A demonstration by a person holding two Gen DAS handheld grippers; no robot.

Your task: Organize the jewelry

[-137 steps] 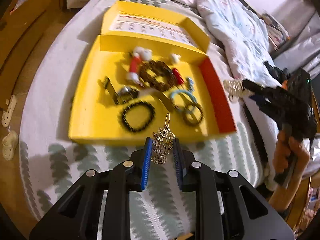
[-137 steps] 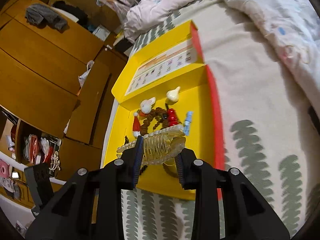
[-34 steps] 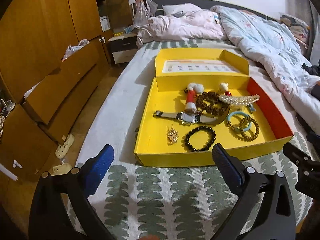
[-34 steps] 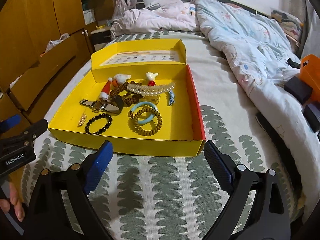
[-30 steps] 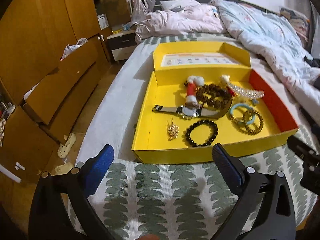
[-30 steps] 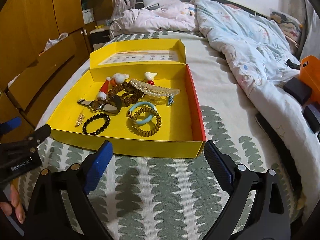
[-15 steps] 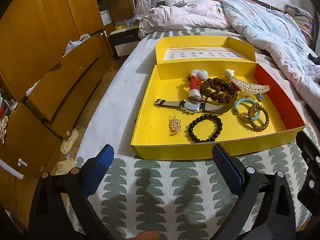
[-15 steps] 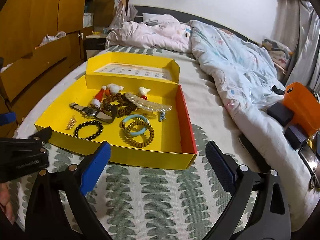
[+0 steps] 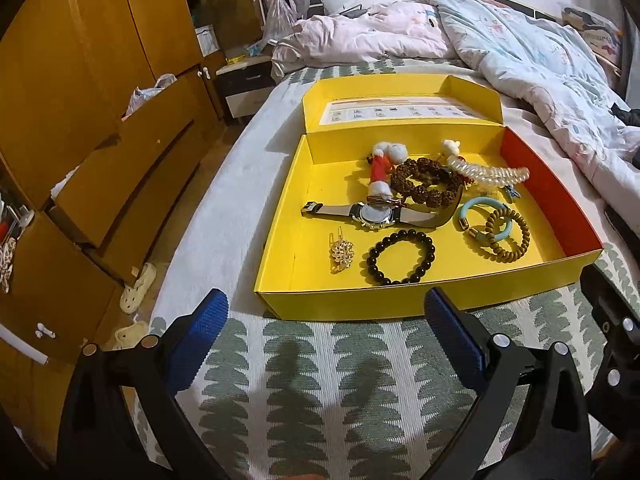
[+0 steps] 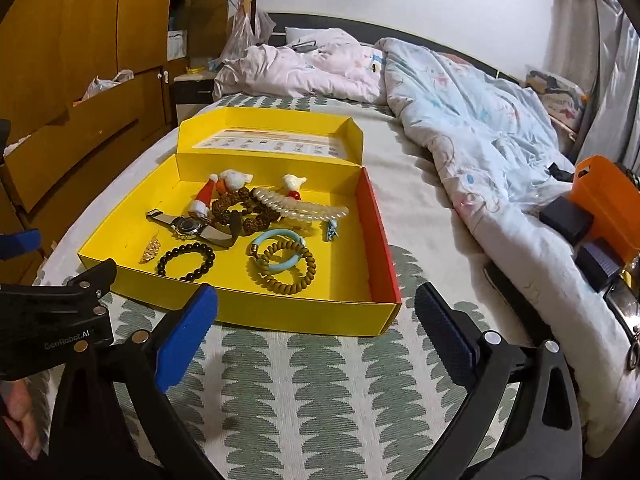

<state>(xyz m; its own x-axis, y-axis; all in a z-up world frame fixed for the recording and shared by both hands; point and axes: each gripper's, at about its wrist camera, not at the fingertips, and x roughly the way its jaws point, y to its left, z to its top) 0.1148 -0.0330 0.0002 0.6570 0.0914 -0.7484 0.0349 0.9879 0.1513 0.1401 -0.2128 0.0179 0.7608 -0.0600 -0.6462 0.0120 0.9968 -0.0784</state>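
An open yellow box (image 9: 360, 300) (image 10: 248, 308) lies on the leaf-patterned bedspread and holds the jewelry. Inside are a gold chain piece (image 9: 342, 254) (image 10: 150, 252), a black bead bracelet (image 9: 374, 260) (image 10: 162, 266), a watch (image 9: 374, 216), a clear hair claw (image 9: 490, 172) (image 10: 304, 208), a teal bangle (image 9: 478, 202) and a brown bead bracelet (image 9: 502, 254). My left gripper (image 9: 323, 300) hangs open in front of the box's near wall, holding nothing. To its right, my right gripper (image 10: 315, 294) has its jaws opening wide, with nothing between them.
Wooden wardrobe drawers (image 9: 120, 168) stand open along the left, with slippers (image 9: 138, 288) on the floor. A crumpled quilt (image 10: 480, 140) covers the bed's right side. An orange container (image 10: 604, 196) and dark boxes sit at far right.
Earlier the left gripper held the gold chain and the right the clear hair claw; both now lie in the box. Both grippers stand wide and drawn back, and the right view has tipped upward.
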